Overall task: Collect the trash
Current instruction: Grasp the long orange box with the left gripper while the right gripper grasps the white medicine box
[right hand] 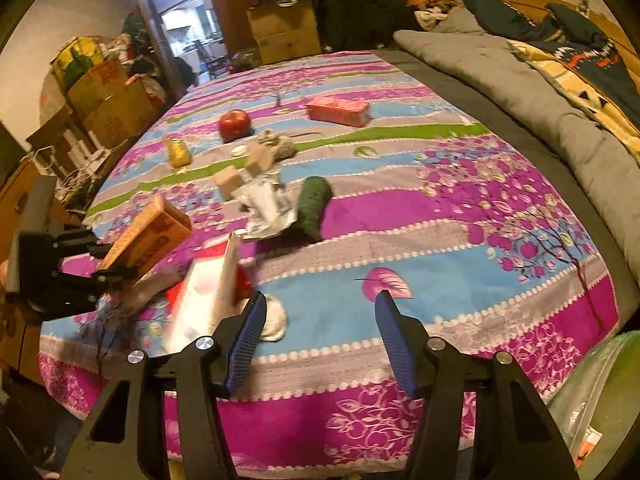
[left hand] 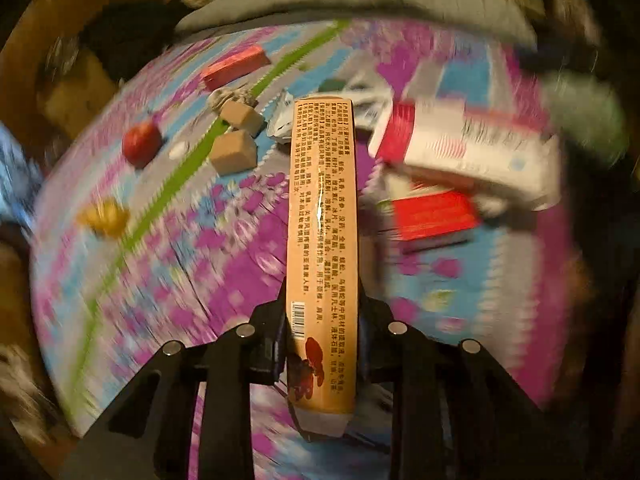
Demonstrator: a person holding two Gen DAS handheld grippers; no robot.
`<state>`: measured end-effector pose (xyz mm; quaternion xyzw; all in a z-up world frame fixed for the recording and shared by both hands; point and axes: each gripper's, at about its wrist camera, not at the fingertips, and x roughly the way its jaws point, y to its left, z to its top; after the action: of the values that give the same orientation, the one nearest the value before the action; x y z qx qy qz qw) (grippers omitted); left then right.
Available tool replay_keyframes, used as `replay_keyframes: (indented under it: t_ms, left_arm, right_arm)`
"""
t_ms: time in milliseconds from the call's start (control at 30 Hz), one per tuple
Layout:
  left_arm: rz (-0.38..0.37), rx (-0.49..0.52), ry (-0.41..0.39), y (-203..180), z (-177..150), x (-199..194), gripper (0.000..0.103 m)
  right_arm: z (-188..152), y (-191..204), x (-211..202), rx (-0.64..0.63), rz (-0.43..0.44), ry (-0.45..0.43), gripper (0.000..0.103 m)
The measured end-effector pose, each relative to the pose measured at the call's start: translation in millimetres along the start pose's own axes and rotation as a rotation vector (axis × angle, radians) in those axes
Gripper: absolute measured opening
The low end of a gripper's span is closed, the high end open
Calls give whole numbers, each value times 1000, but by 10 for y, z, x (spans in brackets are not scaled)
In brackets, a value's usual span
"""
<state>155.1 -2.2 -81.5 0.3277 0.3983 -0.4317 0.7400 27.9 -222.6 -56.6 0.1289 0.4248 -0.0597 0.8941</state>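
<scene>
My left gripper is shut on a long tan printed carton, which sticks out forward between its fingers. In the right wrist view that left gripper hangs at the left edge of the bed, holding the tan carton tilted. Just beside it lies a red-and-white box, blurred, over a red box. My right gripper stands open above the near part of the bedspread, nothing between its blue pads. A crumpled foil wrapper and a dark green roll lie further in.
On the bedspread there are also a red apple, two tan cubes, a crumpled paper wad, a yellow piece and a red carton. A grey quilt lies at right, cardboard boxes at left, a green bag at the lower right.
</scene>
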Motion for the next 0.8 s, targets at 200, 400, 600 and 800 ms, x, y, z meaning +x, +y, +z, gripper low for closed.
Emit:
replay_keyframes:
  t_ms: [200, 400, 600, 800]
  left_arm:
    - [163, -224, -22, 218, -376, -393, 26]
    - [278, -387, 124, 410, -823, -148, 26]
    - [308, -414, 130, 347, -924, -40, 29]
    - [315, -434, 158, 456, -924, 166, 31]
  right_arm:
    - [-44, 341, 38, -86, 135, 34, 67]
    - [90, 890, 174, -289, 129, 55, 81]
    - [252, 997, 794, -271, 109, 214, 79]
    - [257, 899, 1020, -194, 144, 290, 65]
